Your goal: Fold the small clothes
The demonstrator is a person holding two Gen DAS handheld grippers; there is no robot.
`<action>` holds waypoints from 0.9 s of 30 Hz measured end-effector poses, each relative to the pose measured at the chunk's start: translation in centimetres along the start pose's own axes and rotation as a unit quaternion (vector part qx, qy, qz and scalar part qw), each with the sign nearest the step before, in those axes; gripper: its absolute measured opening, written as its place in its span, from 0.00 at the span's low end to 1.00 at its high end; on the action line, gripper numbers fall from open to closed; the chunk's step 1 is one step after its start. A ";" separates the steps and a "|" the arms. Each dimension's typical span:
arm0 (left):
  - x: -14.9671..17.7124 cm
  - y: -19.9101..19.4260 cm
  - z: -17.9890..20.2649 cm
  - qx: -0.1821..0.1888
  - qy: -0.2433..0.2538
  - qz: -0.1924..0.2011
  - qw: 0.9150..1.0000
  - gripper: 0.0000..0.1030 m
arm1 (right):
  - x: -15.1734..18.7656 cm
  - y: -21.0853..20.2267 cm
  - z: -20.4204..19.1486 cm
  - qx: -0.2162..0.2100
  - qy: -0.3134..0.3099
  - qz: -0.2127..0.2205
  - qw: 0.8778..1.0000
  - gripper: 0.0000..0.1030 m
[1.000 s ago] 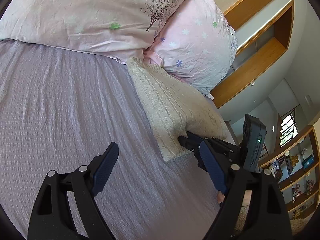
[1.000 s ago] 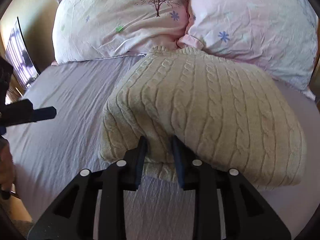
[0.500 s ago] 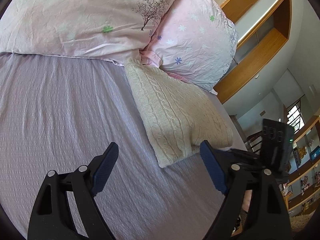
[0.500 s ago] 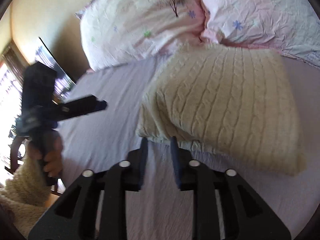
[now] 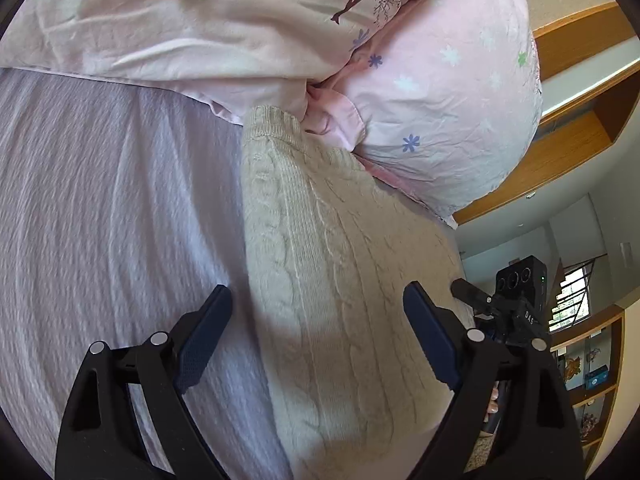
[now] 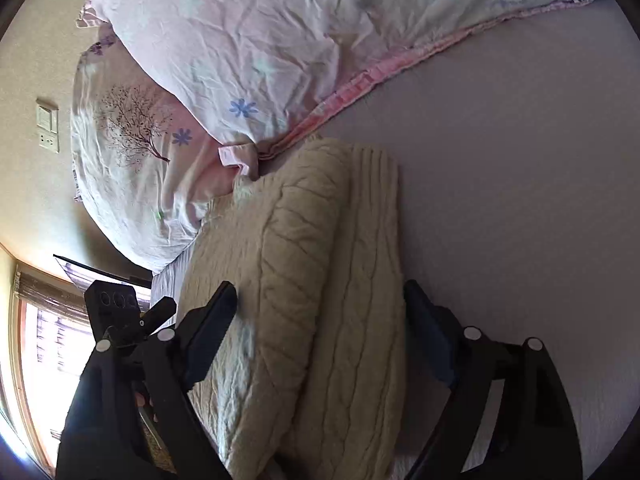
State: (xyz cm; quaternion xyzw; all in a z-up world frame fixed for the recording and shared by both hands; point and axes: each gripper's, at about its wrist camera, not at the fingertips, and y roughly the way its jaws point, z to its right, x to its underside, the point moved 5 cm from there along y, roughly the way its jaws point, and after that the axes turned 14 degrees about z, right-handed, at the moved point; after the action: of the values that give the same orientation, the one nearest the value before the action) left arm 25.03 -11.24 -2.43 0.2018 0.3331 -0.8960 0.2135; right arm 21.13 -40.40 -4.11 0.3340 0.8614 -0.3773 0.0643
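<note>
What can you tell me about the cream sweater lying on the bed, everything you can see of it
The sweater is a cream cable-knit, thick and soft-looking, folded into a layered bundle with stacked edges showing from the right wrist view. It lies flat on the lilac bedsheet, its ribbed far end against the pink floral pillows. Both the left tongs and right tongs are open, straddling it without clamping.
</note>
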 end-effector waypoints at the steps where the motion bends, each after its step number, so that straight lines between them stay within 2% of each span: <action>1: 0.0 0.4 0.1 0.009 -0.006 -0.001 1.000 0.78 | 0.2 0.3 0.1 -0.018 0.006 -0.004 1.000 0.44; 2: 0.2 0.9 0.1 0.013 -0.014 -0.006 1.000 0.69 | 0.2 0.4 0.0 -0.031 0.004 0.001 1.000 0.41; 3: 0.2 1.1 0.1 0.009 -0.014 0.001 1.000 0.54 | 0.3 0.2 0.0 -0.044 0.008 0.004 0.999 0.35; 4: 0.3 1.0 0.1 0.014 -0.013 0.005 1.000 0.48 | 0.5 0.0 -0.3 -0.052 0.011 0.008 0.999 0.33; 5: 0.2 0.6 0.2 0.027 -0.016 0.009 0.999 0.37 | 0.7 -0.4 -0.9 -0.057 0.006 0.014 0.998 0.33; 6: 0.0 -0.2 0.4 0.043 -0.017 0.011 0.999 0.35 | 0.5 -0.9 -1.7 -0.069 -0.003 0.018 0.997 0.32; 8: -0.4 -2.5 1.2 0.064 0.005 0.015 0.998 0.34 | 1.0 -1.3 -4.1 -0.105 -0.014 0.012 0.994 0.31; 12: -1.5 -9.1 1.8 0.039 0.094 0.057 0.993 0.34 | 2.5 0.9 -9.3 -0.128 -0.063 -0.007 0.990 0.31; 13: -2.0 -10.1 1.1 0.018 0.106 0.065 0.992 0.35 | 2.9 2.0 -10.1 -0.118 -0.080 -0.008 0.990 0.34; 15: -2.9 -10.9 -0.8 -0.046 0.135 0.073 0.987 0.40 | 3.4 4.1 -10.9 -0.050 -0.125 -0.003 0.991 0.41; 16: -3.2 -11.0 -2.1 -0.081 0.133 0.072 0.985 0.40 | 3.4 4.2 -10.9 -0.010 -0.138 0.012 0.990 0.44; 17: -3.2 -11.1 -3.5 -0.109 0.117 0.064 0.985 0.40 | 3.4 3.3 -11.0 0.000 -0.137 0.031 0.990 0.46; 18: -3.1 -11.8 -4.6 -0.114 0.094 0.063 0.987 0.40 | 3.3 2.0 -11.4 -0.018 -0.127 0.057 0.990 0.53; 19: -2.9 -12.8 -5.0 -0.104 0.083 0.076 0.988 0.40 | 3.2 0.4 -11.7 -0.045 -0.116 0.082 0.989 0.62; 20: -2.7 -13.9 -5.1 -0.092 0.082 0.095 0.988 0.40 | 3.3 -0.7 -12.0 -0.065 -0.111 0.094 0.987 0.63; 22: -2.2 -16.1 -4.6 -0.077 0.088 0.122 0.986 0.46 | 4.4 -0.7 -12.5 -0.065 -0.118 0.064 0.989 0.63; 24: -1.5 -17.6 -3.7 -0.058 0.086 0.139 0.985 0.50 | 5.7 1.2 -12.8 -0.057 -0.117 0.025 0.991 0.56; 26: -0.5 -18.5 -3.1 -0.046 0.085 0.140 0.985 0.50 | 6.7 2.9 -12.9 -0.052 -0.131 -0.002 0.990 0.12; 27: 0.1 -18.8 -2.7 -0.043 0.089 0.138 0.986 0.50 | 6.7 2.9 -12.8 -0.038 -0.144 0.011 0.989 0.08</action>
State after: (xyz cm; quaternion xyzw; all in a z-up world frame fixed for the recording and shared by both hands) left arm 15.87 3.48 5.20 0.3155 0.3578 -0.8214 0.3127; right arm 19.58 -26.60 0.74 0.2830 0.8534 -0.3872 0.2042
